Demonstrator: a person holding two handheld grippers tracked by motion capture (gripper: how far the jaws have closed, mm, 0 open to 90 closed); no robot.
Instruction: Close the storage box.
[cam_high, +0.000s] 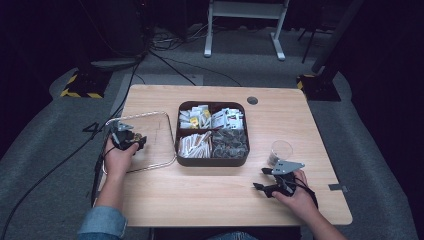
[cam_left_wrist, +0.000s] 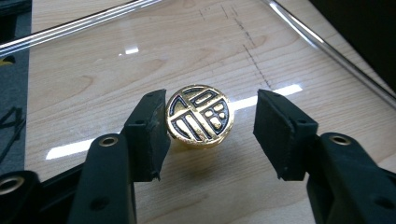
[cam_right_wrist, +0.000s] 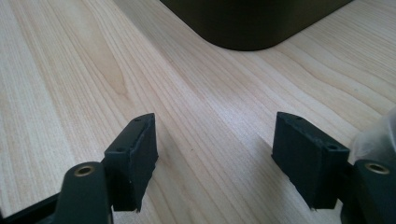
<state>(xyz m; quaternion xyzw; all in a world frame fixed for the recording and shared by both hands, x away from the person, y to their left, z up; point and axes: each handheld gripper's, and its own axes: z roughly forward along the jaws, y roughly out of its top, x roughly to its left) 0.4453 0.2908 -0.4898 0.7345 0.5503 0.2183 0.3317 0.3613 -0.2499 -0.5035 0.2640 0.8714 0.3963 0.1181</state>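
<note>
A round gold-and-black embossed piece (cam_left_wrist: 200, 115) lies on a clear flat tray (cam_left_wrist: 322, 44) on the wooden table. My left gripper (cam_left_wrist: 212, 109) straddles it. The left pad sits right at the piece's edge and the right pad stands a clear gap away, so the grip is open. In the high view this gripper (cam_high: 129, 141) rests over the clear tray (cam_high: 155, 116) at the table's left. My right gripper (cam_high: 261, 179) lies low near the front right. Its jaws (cam_right_wrist: 215, 135) are open over bare wood with nothing between them.
A dark four-compartment box (cam_high: 212, 161) with packets and small items stands mid-table; its corner (cam_right_wrist: 252, 23) lies ahead of the right gripper. A clear plastic cup (cam_high: 281, 150) stands just behind the right gripper. Cables trail off the table's left edge.
</note>
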